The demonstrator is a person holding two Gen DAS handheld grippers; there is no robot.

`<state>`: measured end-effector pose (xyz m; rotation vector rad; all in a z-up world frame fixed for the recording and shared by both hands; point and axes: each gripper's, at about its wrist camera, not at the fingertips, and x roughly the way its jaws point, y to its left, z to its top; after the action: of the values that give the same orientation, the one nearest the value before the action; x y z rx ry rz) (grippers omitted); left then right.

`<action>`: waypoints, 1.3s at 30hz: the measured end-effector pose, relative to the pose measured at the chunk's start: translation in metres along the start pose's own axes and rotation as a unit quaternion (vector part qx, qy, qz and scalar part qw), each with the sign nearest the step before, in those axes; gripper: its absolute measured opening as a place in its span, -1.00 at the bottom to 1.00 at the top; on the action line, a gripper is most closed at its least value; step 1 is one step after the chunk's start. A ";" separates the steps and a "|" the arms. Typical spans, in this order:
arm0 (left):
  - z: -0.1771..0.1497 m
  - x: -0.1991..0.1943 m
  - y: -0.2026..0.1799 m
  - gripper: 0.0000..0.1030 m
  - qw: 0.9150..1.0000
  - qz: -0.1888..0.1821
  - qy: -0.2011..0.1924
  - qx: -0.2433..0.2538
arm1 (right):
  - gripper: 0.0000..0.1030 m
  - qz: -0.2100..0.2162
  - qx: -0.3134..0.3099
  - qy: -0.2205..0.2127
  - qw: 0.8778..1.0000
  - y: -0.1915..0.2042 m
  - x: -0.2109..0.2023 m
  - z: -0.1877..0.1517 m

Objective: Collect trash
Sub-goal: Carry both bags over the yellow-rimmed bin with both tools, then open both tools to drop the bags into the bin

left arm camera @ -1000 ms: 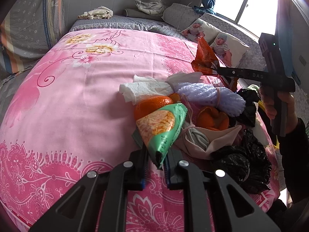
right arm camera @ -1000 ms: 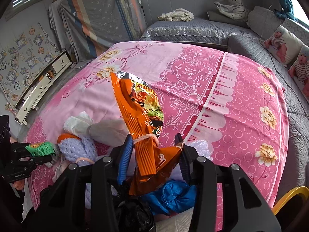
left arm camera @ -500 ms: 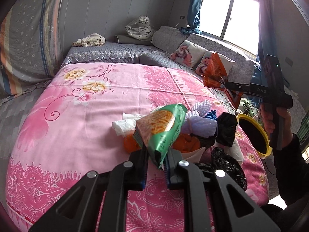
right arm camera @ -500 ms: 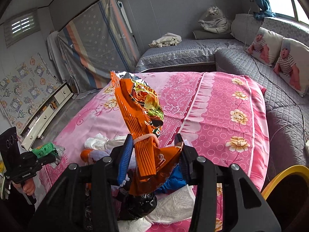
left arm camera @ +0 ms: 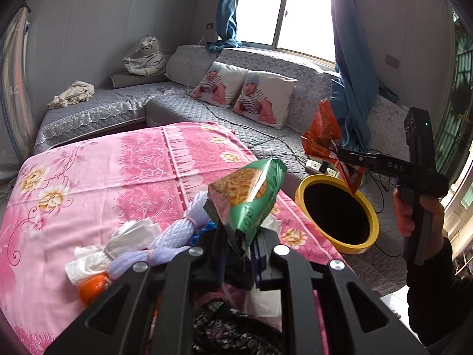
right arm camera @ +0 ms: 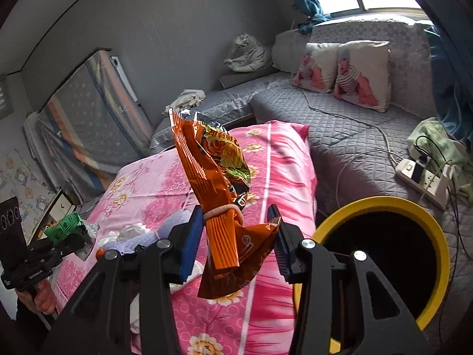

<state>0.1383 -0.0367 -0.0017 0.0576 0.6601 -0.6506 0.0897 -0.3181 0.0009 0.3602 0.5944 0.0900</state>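
My left gripper is shut on a green snack wrapper, held up above the trash pile on the pink bed. My right gripper is shut on an orange snack wrapper tied with a rubber band. In the left wrist view that orange wrapper hangs just over the far rim of the yellow bin. The bin, black inside, stands on the floor beside the bed, to the right of my right gripper. The left gripper shows small at the left of the right wrist view.
The pile on the bed holds white tissue, purple foam netting, an orange and a black plastic bag. A power strip with cables lies on the grey quilted sofa behind the bin. Two pillows lean there.
Both grippers have lifted off the pile and swung right with their wrappers. The yellow bin has come into view, and the orange wrapper is now above its rim.
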 end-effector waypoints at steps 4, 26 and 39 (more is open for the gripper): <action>0.016 0.036 -0.041 -0.75 0.999 -0.037 0.012 0.031 | -0.19 -0.058 0.044 -0.023 0.997 -0.051 -0.027 -0.013; 0.029 0.221 -0.168 -0.75 0.985 -0.117 0.112 0.068 | -0.16 -0.225 0.154 -0.028 0.962 -0.169 -0.026 -0.046; 0.016 0.258 -0.176 -0.66 0.979 -0.133 0.150 0.032 | -0.04 -0.243 0.175 0.007 0.954 -0.188 -0.001 -0.053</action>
<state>0.2001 -0.3223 -0.1134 0.1305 0.9490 -0.9309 0.0554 -0.4773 -0.1061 0.5469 0.6990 -0.4935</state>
